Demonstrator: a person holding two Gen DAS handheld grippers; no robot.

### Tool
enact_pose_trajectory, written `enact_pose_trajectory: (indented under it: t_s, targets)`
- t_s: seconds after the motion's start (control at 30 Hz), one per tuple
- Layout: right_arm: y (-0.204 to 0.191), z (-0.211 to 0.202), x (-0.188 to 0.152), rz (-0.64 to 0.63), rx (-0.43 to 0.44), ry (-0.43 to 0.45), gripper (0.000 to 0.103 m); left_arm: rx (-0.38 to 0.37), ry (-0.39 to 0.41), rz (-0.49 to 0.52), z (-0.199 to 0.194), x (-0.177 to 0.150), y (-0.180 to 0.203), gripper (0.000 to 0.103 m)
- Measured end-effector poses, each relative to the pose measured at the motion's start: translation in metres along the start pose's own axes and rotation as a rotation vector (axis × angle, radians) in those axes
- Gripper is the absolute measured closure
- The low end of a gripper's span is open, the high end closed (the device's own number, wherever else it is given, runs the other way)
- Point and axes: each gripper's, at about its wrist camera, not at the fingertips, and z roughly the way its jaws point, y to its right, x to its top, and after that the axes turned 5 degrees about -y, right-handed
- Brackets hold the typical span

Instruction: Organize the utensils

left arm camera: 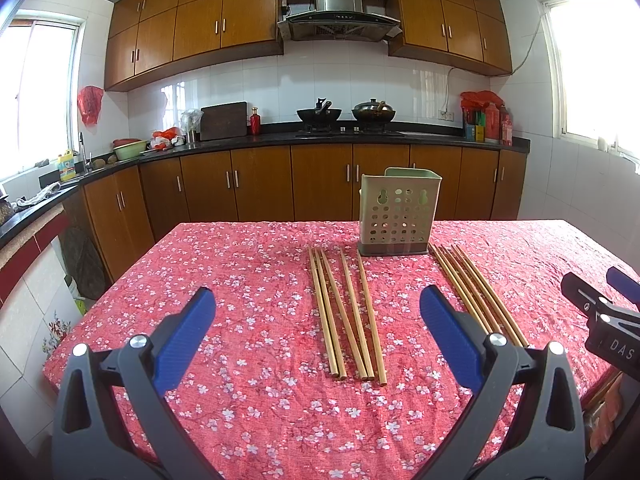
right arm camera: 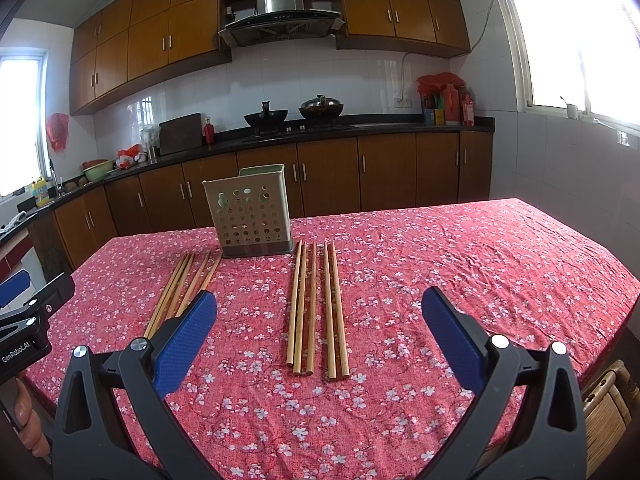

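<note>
Wooden chopsticks (right arm camera: 316, 308) lie lengthwise toward holder (right arm camera: 250, 218).

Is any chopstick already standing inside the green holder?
No, the green holder shows no sticks above its rim, and all chopsticks lie flat on the tablecloth.

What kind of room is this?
A home kitchen, most likely: wooden cabinets, a range hood above woks on a stove, and chopsticks beside a holder on a cloth-covered table.
</note>
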Motion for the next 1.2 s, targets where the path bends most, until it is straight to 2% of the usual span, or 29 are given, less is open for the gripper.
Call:
enact_pose_trajectory:
  t_s: [0.23, 0.43, 0.53, 0.6, 0.67, 0.7, 0.77, 0.87, 0.97, 1.03, 1.1, 1.2]
  targets:
    - [0.004, 0.013, -0.004, 0.006, -0.005, -0.025, 0.002, 0.017, -0.029, -0.013, 0.012, 0.000, -0.003, 0.004]
    - [0.017, 0.044, -0.008, 0.046, -0.032, -0.149, 0.002, 0.033, -0.130, -0.043, 0.041, -0.009, -0.014, 0.004]
    - [0.027, 0.063, -0.006, 0.066, -0.057, -0.221, 0.002, 0.009, -0.183, -0.083, 0.055, -0.011, -0.025, 0.004]
    - [0.033, 0.078, -0.002, 0.079, -0.054, -0.265, 0.014, -0.001, -0.222, -0.131, 0.067, -0.010, -0.037, 0.004]
    - [0.040, 0.094, 0.001, 0.094, -0.051, -0.319, 0.035, -0.016, -0.263, -0.180, 0.080, -0.007, -0.048, 0.004]
    - [0.044, 0.103, 0.002, 0.109, -0.046, -0.346, 0.039, -0.019, -0.274, -0.195, 0.084, -0.006, -0.052, 0.004]
    - [0.049, 0.119, 0.004, 0.136, -0.024, -0.387, 0.053, -0.015, -0.293, -0.201, 0.094, -0.003, -0.056, 0.004]
    - [0.050, 0.140, 0.005, 0.150, -0.001, -0.442, 0.064, 0.000, -0.309, -0.172, 0.105, -0.001, -0.056, 0.005]
    - [0.048, 0.152, 0.005, 0.148, 0.025, -0.480, 0.068, -0.011, -0.340, -0.159, 0.118, -0.001, -0.052, 0.012]
    - [0.045, 0.155, 0.005, 0.135, 0.029, -0.495, 0.069, -0.015, -0.364, -0.155, 0.126, -0.002, -0.050, 0.019]
    - [0.044, 0.163, 0.004, 0.122, 0.032, -0.514, 0.074, -0.029, -0.384, -0.157, 0.133, -0.003, -0.049, 0.026]
    - [0.042, 0.170, 0.003, 0.083, 0.009, -0.520, 0.086, -0.056, -0.417, -0.152, 0.145, -0.004, -0.045, 0.041]
